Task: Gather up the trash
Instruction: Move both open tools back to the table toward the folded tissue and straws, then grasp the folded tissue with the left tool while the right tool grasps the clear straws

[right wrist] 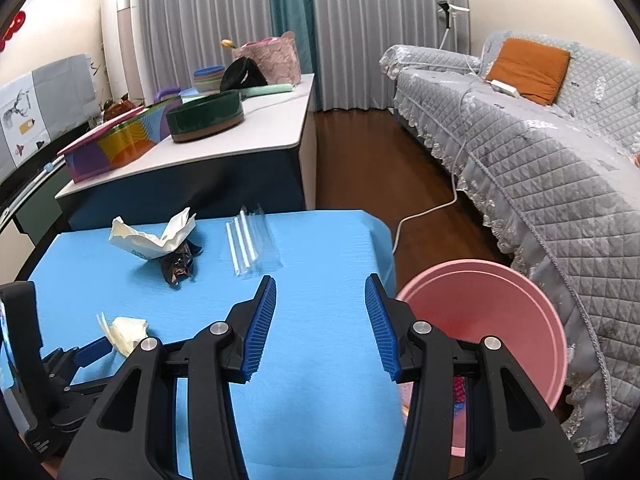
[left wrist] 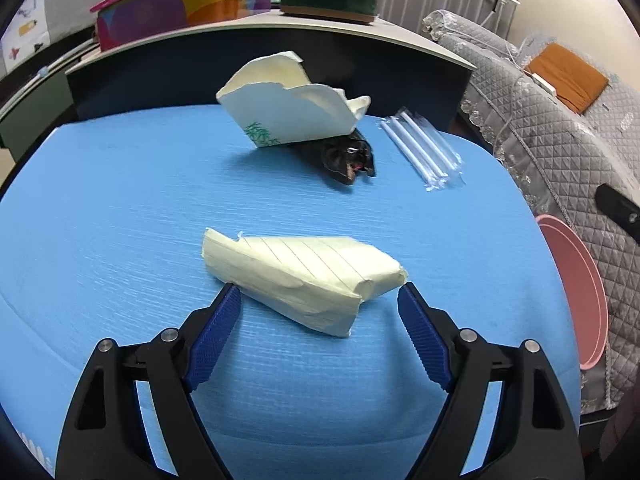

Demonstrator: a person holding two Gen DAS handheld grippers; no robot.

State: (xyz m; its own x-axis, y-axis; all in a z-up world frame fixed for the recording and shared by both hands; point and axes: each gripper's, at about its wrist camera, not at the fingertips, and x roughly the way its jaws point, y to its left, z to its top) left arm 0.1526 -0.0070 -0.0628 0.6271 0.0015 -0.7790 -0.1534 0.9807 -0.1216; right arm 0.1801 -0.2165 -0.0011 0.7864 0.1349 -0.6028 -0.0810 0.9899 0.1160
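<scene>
I see grey curtains point(right wrist: 224, 12) behind a white-topped counter point(right wrist: 240, 136), dark wood floor point(right wrist: 360, 160), and a quilted grey sofa point(right wrist: 540, 168) (orange cushion point(right wrist: 528, 68) on it).

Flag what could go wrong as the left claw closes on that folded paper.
1. The left claw straddles only the paper's near end; it may crumple or pivot out.
2. The bin sits past the table's right edge, so a loose grip could drop it short.

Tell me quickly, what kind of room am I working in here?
Most likely a home living room: a sofa under a quilted grey cover with an orange cushion, floor-length curtains, and wooden flooring.
</scene>
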